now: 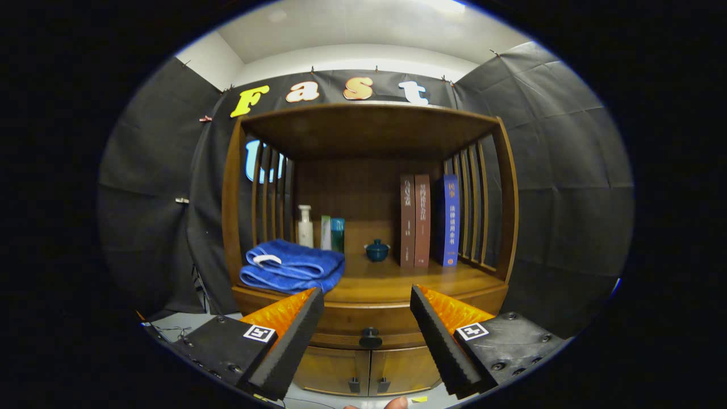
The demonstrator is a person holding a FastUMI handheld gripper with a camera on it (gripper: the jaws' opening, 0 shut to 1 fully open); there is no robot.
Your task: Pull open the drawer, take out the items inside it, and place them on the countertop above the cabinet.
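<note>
Drawer point(369, 329) sits shut under the countertop point(397, 281), its dark knob point(370, 338) between the fingers of the gripper point(367, 318) but just beyond them, not touching; gripper is spread wide, holding nothing. Risks, L to R: folded blue towel point(292, 267) overhangs the counter edge near the left finger & could snag; fingers may close off-centre & slip off the small knob; teapot point(376, 250) & books point(427, 220) crowd the placing space.

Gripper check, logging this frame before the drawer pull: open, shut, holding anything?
Gripper: open, holding nothing, fingers apart in front of the drawer knob.
</note>
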